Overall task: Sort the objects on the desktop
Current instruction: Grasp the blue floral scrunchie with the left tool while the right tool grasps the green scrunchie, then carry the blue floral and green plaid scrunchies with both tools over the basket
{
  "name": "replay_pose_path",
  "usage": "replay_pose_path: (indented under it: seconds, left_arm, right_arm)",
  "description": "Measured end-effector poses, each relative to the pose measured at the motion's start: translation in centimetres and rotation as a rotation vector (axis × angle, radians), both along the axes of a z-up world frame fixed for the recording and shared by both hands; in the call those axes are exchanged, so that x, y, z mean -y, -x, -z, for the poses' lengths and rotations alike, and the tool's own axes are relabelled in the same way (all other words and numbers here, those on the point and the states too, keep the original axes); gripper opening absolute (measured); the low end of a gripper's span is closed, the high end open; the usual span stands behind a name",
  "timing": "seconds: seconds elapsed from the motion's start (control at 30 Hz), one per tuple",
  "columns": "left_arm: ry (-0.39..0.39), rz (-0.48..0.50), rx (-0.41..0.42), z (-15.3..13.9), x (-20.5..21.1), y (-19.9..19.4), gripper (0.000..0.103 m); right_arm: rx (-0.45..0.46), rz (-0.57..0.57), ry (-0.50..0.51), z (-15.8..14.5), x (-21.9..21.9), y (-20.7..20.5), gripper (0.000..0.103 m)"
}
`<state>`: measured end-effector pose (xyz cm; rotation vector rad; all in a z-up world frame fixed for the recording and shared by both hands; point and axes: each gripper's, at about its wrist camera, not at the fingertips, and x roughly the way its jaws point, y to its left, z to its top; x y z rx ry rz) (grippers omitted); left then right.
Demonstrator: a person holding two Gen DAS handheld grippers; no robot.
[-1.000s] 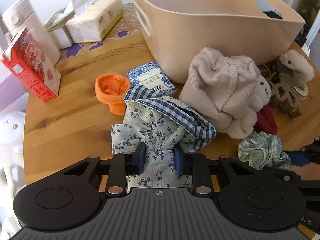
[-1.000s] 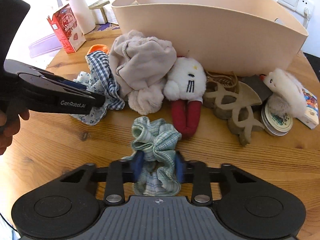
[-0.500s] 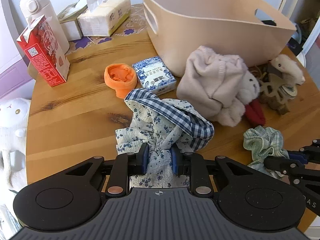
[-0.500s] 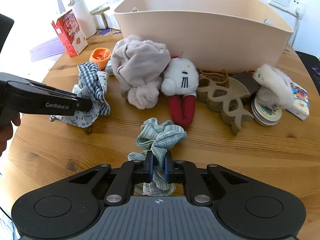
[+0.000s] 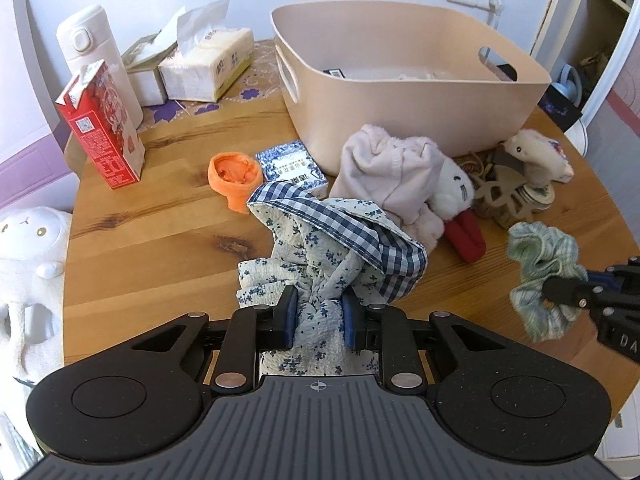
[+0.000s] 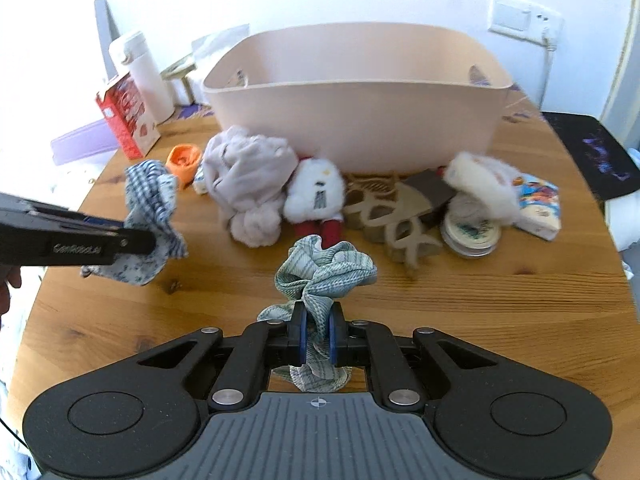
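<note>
Floral-and-gingham cloth (image 5: 320, 264) is clamped in the left gripper (image 5: 318, 314), in front of the beige basket (image 5: 400, 120). Nearer than the basket, the right gripper (image 6: 316, 334) pinches a green plaid scrunchie (image 6: 326, 270).

1. Between the left gripper's (image 5: 319, 317) blue-padded black fingers: a cloth (image 5: 320, 256) of white with small navy flowers, lined in navy-and-white gingham.
2. Between the right gripper's (image 6: 316, 338) blue pads: a scrunchie (image 6: 326, 268) in pale green and white plaid.
3. Ahead of the left fingers: an orange cup (image 5: 234, 174) and a blue-and-white patterned box (image 5: 292, 168).
4. Far ahead: a plain beige basket (image 5: 400, 120).
5. Ahead and left: a red carton (image 5: 102, 124) with white print, beside a white flask (image 5: 94, 56).
6. Ahead of the right fingers: a white plush toy (image 6: 316, 192) with red legs, beside a pale pinkish-grey garment (image 6: 244, 172).
7. The table (image 5: 160, 232) is honey-coloured knotted wood.
</note>
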<state>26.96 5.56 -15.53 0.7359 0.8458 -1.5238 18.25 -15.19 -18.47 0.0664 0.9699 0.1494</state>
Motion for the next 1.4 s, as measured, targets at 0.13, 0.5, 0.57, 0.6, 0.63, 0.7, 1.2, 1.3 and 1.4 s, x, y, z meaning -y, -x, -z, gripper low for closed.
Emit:
replay_pose_path:
  seconds: [0.13, 0.5, 0.57, 0.6, 0.63, 0.7, 1.2, 1.3, 1.4]
  left_arm:
    - [0.019, -0.012, -0.010, -0.8, -0.6, -0.3, 0.022]
    - [0.098, -0.022, -0.038, -3.9, -1.7, -0.8, 0.022]
    - [0.111, -0.020, -0.044, -4.4, -1.8, -0.7, 0.022]
    - [0.116, -0.018, -0.047, -4.6, -1.8, -0.7, 0.022]
    - [0.121, -0.016, -0.050, -4.8, -1.9, -0.7, 0.022]
    - [0.131, -0.014, -0.054, -5.1, -1.9, -0.5, 0.022]
    - [0.216, -0.003, -0.082, -8.3, 0.0, -0.3, 0.022]
    - [0.234, 0.002, -0.086, -8.9, 0.9, 0.0, 0.022]
    - [0.247, 0.007, -0.088, -9.3, 1.7, 0.3, 0.022]
  right_arm:
    - [0.021, 0.031, 0.001, -0.7, 0.9, 0.6, 0.010]
    - [0.092, 0.093, 0.007, -3.2, 2.8, 1.5, 0.010]
    - [0.108, 0.099, 0.005, -3.7, 3.0, 1.5, 0.010]
    - [0.114, 0.101, 0.005, -4.0, 3.1, 1.5, 0.010]
    - [0.121, 0.102, 0.005, -4.3, 3.2, 1.5, 0.010]
    - [0.136, 0.104, 0.006, -4.8, 3.3, 1.5, 0.010]
    - [0.210, 0.100, 0.021, -7.5, 3.6, -0.3, 0.010]
    - [0.223, 0.096, 0.033, -7.8, 3.9, -1.2, 0.010]
    - [0.236, 0.098, 0.039, -8.2, 4.3, -2.0, 0.010]
